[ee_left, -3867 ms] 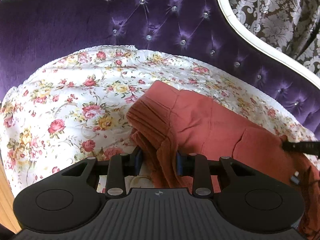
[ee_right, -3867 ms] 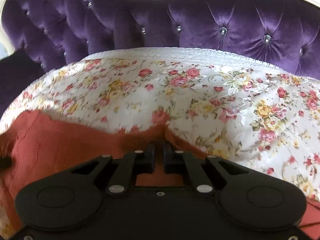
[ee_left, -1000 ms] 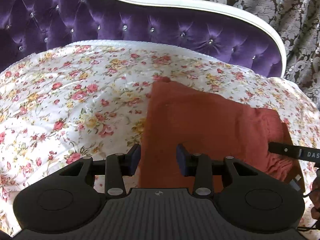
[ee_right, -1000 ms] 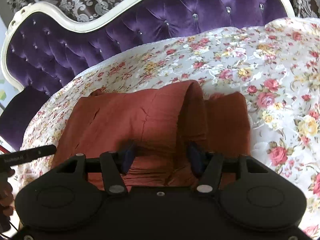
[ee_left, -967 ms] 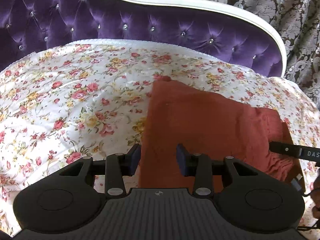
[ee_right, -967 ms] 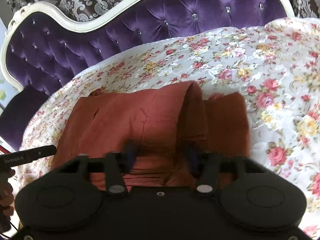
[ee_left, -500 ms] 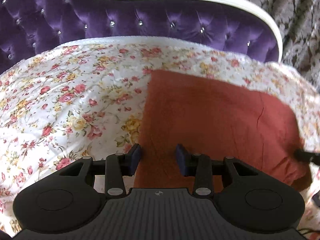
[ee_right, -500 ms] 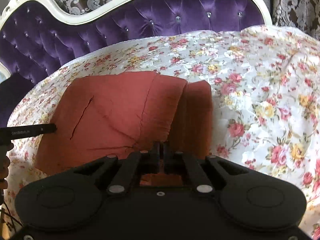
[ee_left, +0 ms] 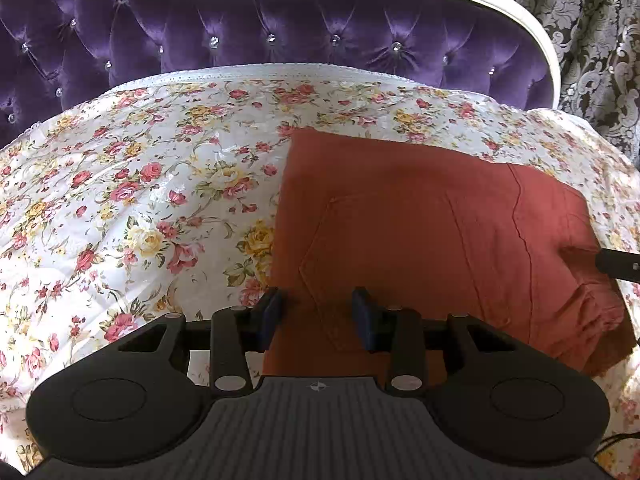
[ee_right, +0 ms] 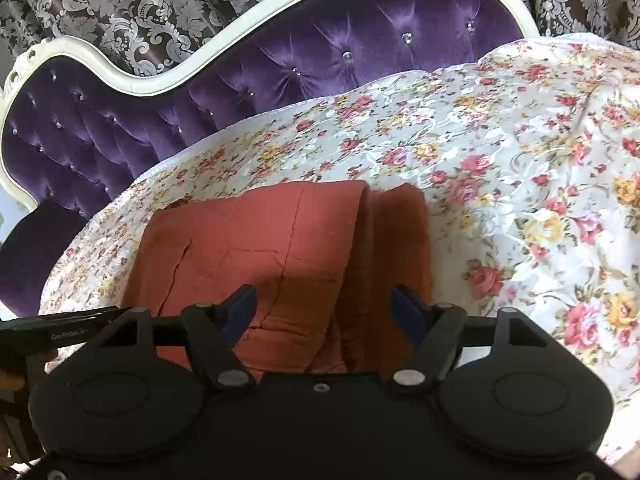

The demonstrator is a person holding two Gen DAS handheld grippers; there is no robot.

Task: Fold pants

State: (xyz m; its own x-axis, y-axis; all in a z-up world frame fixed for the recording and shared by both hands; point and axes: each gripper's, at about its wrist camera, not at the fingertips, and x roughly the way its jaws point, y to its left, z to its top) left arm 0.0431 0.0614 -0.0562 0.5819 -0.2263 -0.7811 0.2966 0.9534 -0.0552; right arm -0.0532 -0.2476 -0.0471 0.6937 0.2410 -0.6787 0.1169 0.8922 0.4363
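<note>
- The purple tufted velvet sofa with a white frame rises behind everything.
- A white floral-print cloth covers its seat.
- The rust-red folded pants lie flat on that cloth.
- The left gripper hovers with fingers parted, holding nothing.
- The right gripper is spread wide, empty.

Each wrist camera looks forward over its own claw, close and slightly downward, both sharing the folded pants ahead.
</note>
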